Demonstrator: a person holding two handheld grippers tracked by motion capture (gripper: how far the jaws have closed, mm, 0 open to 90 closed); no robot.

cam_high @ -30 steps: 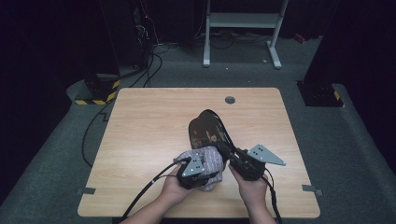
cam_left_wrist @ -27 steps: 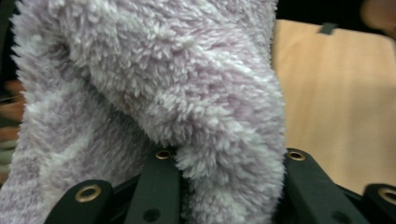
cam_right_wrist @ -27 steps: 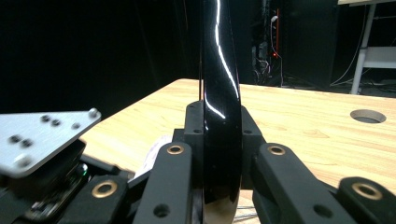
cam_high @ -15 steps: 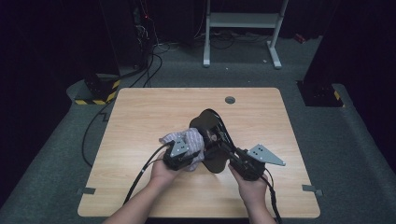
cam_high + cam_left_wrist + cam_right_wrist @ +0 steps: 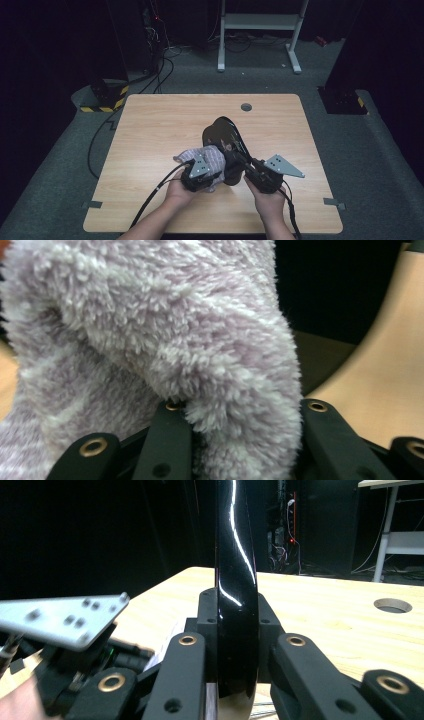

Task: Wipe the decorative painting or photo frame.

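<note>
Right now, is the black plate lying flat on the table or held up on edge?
On edge. The right gripper is shut on the black plate, whose thin glossy rim rises straight up between its jaws, above the table.

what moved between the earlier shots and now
The left tool, clamped on the fluffy lilac cloth, slid from the near end of the glossy black piece to its left side and on up along it. The right tool kept its grip on the black piece; the table looks unchanged.

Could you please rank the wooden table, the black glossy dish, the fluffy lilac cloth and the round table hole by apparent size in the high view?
1. wooden table
2. black glossy dish
3. fluffy lilac cloth, partly hidden, so unsure against the dish
4. round table hole
</note>
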